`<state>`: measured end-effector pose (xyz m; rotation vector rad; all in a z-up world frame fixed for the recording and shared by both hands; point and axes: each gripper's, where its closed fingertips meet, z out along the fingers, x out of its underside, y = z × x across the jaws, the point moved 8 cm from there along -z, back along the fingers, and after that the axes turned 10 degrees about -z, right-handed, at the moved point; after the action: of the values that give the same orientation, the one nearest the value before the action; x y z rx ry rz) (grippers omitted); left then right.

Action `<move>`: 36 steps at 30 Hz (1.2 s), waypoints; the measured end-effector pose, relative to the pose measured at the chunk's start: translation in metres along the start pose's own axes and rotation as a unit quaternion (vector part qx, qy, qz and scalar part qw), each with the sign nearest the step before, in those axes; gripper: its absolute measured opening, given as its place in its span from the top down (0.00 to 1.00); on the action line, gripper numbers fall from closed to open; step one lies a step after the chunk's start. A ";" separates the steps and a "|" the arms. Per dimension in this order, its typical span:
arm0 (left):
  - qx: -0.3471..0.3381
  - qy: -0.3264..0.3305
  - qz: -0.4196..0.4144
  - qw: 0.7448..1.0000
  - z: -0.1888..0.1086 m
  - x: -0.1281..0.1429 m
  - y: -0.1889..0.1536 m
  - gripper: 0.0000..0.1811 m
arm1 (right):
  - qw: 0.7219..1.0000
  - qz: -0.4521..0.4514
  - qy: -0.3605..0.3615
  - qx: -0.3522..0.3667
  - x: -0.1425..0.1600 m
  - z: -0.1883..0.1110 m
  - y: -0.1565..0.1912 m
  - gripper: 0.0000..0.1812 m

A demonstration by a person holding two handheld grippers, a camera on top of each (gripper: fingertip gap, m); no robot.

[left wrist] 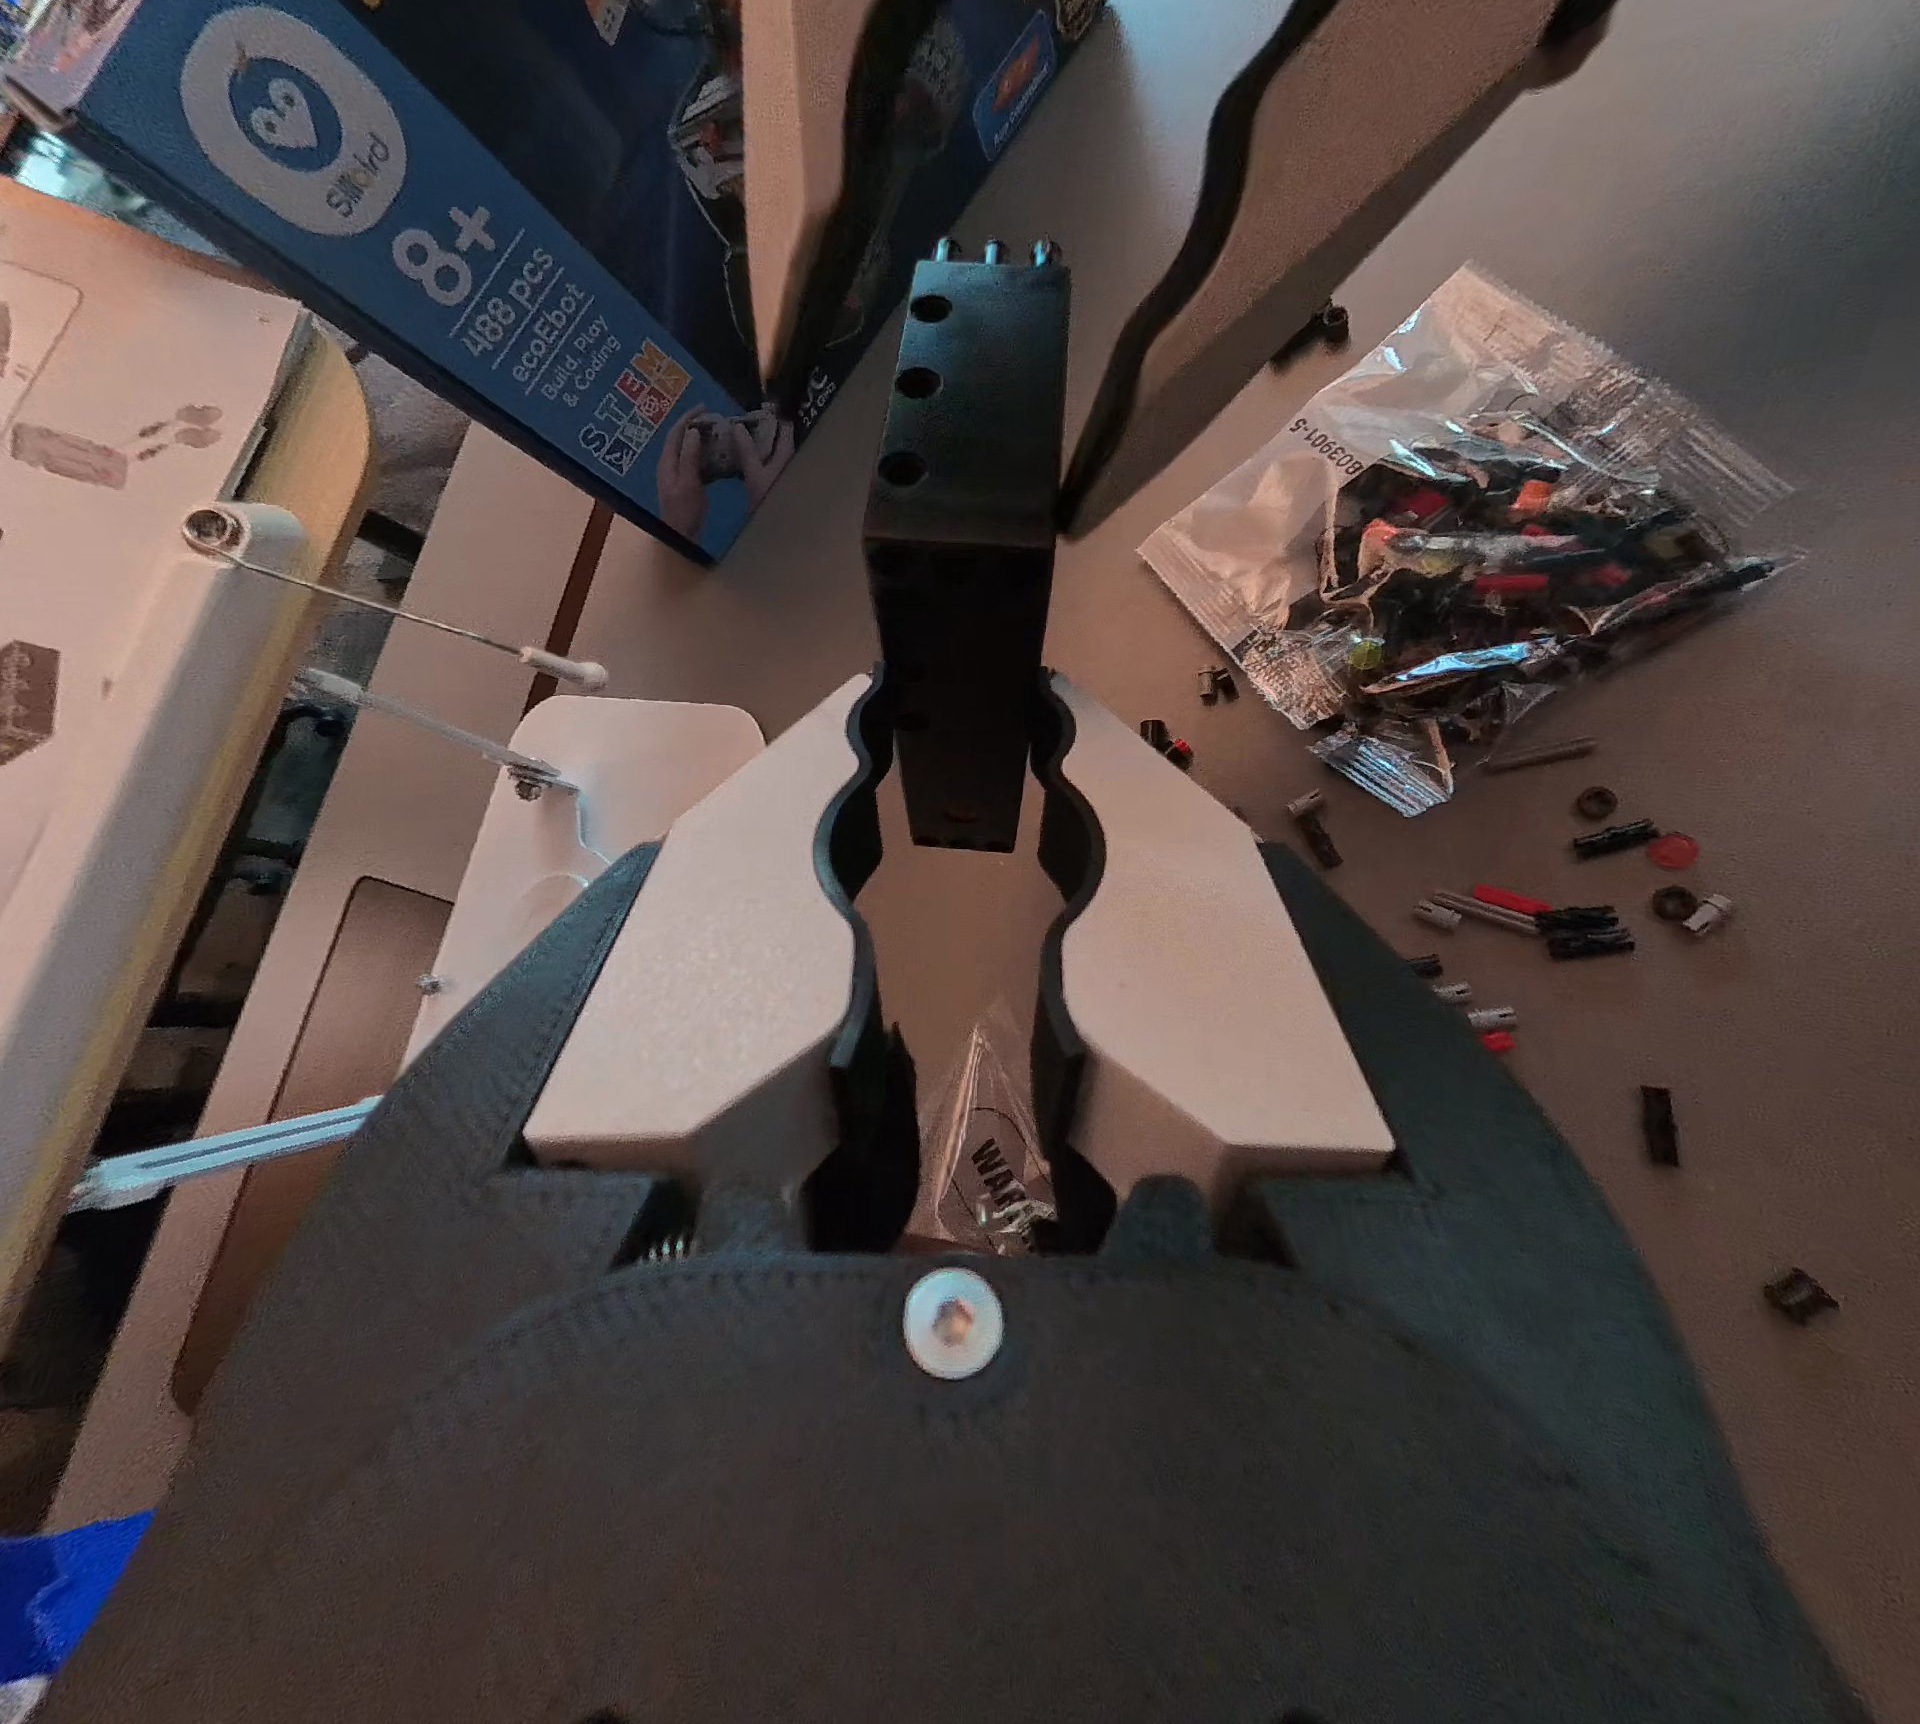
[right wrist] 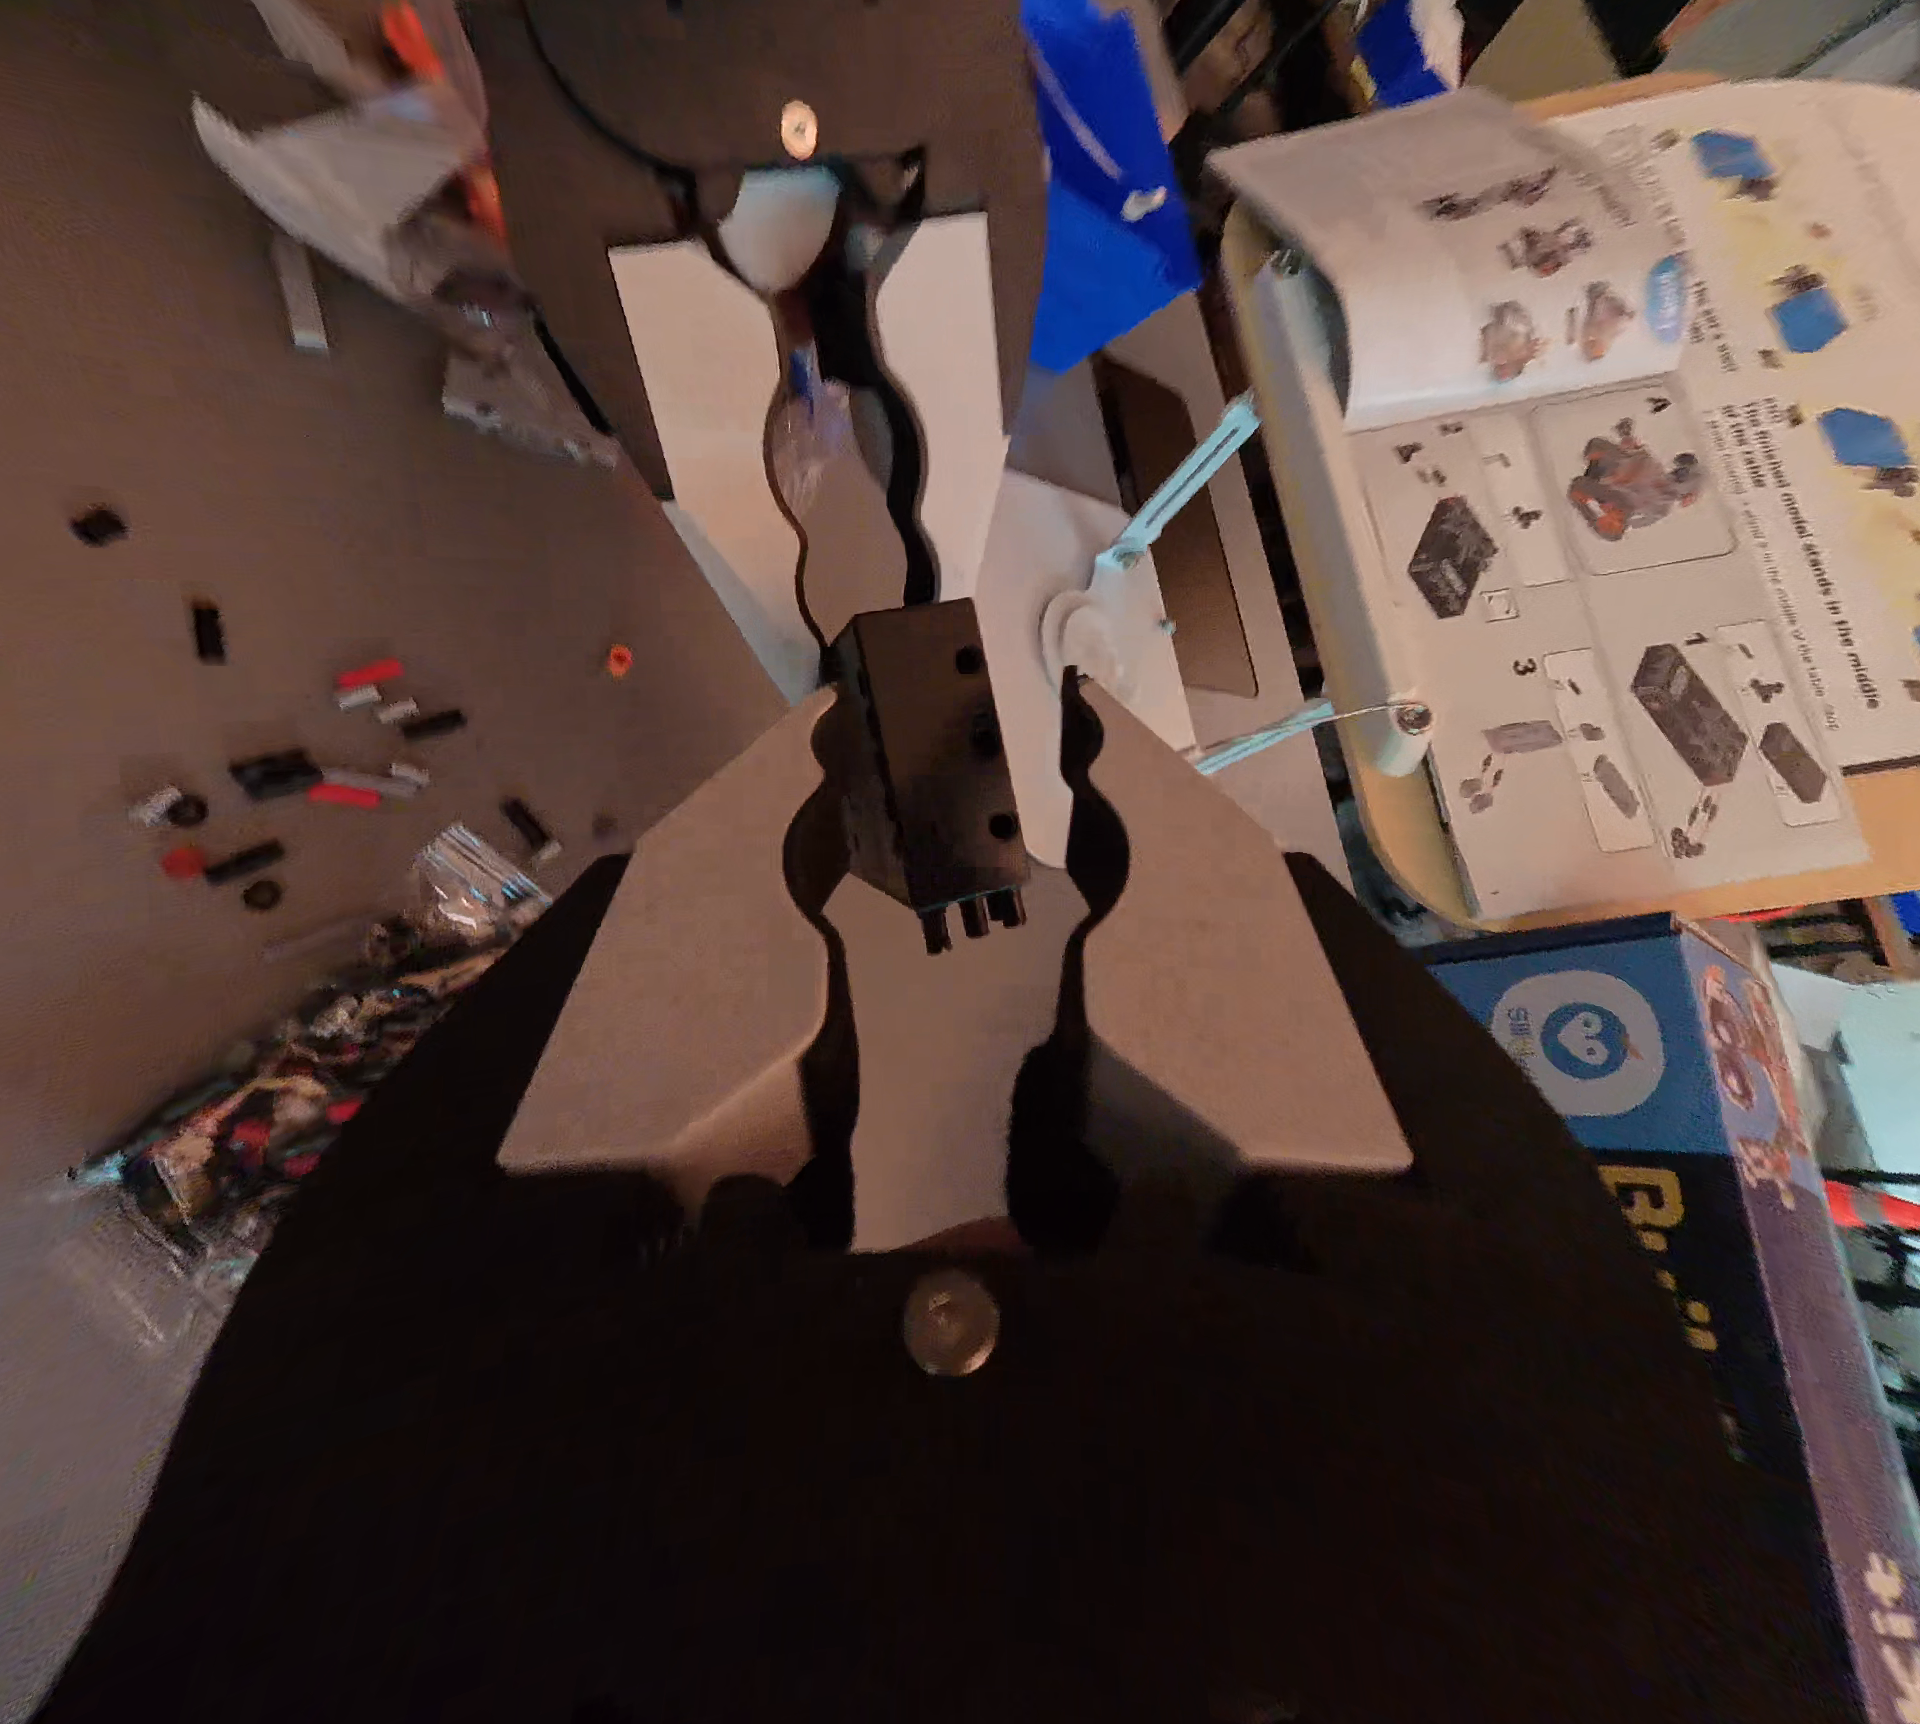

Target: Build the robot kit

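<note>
The left claw (left wrist: 958, 698) is clamped on the near end of a black block (left wrist: 966, 448), held off the table (left wrist: 1714, 220). The right claw (right wrist: 951, 698) faces it, its 2 fingers spread wide about the block's far end, a gap on at least 1 side. Right of the left claw lie a bag (left wrist: 1496, 511) and loose parts (left wrist: 1558, 916); left of it stands a box (left wrist: 436, 220). A booklet (right wrist: 1621, 479) sits right of the right claw.

A plain grey-brown table (left wrist: 1714, 168) carried everything. On it lay a clear plastic bag (left wrist: 1486, 521) packed with small black, red and grey building parts, with loose pins and connectors (left wrist: 1538, 916) scattered just beside it. A blue toy-kit box (left wrist: 416, 240) rested near the table's edge, and a white stand base (left wrist: 623, 760) sat close by it.
</note>
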<state>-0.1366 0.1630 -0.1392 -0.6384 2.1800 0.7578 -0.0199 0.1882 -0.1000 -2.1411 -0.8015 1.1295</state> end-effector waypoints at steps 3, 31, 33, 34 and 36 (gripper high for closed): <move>-0.016 0.012 0.016 1.000 0.000 0.000 -0.001 0.87 | 1.000 -0.010 0.014 -0.016 0.003 0.006 0.005 0.86; 0.099 -0.075 -0.079 0.989 0.012 0.021 -0.007 0.83 | 0.974 0.134 -0.181 -0.015 0.017 -0.011 0.005 0.87; 0.094 -0.071 -0.073 0.990 0.010 0.022 -0.006 0.83 | 0.975 0.135 -0.175 -0.019 0.020 -0.011 0.005 0.87; 0.089 -0.069 -0.069 0.991 0.009 0.021 -0.005 0.84 | 0.975 0.137 -0.175 -0.019 0.022 -0.012 0.004 0.87; 0.080 -0.065 -0.064 0.993 0.008 0.020 -0.005 0.84 | 0.975 0.139 -0.175 -0.018 0.023 -0.012 0.004 0.87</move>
<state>-0.1423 0.1608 -0.1607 -0.6222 2.0354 0.5359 0.0021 0.1999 -0.1085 -2.1616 -0.6875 1.6833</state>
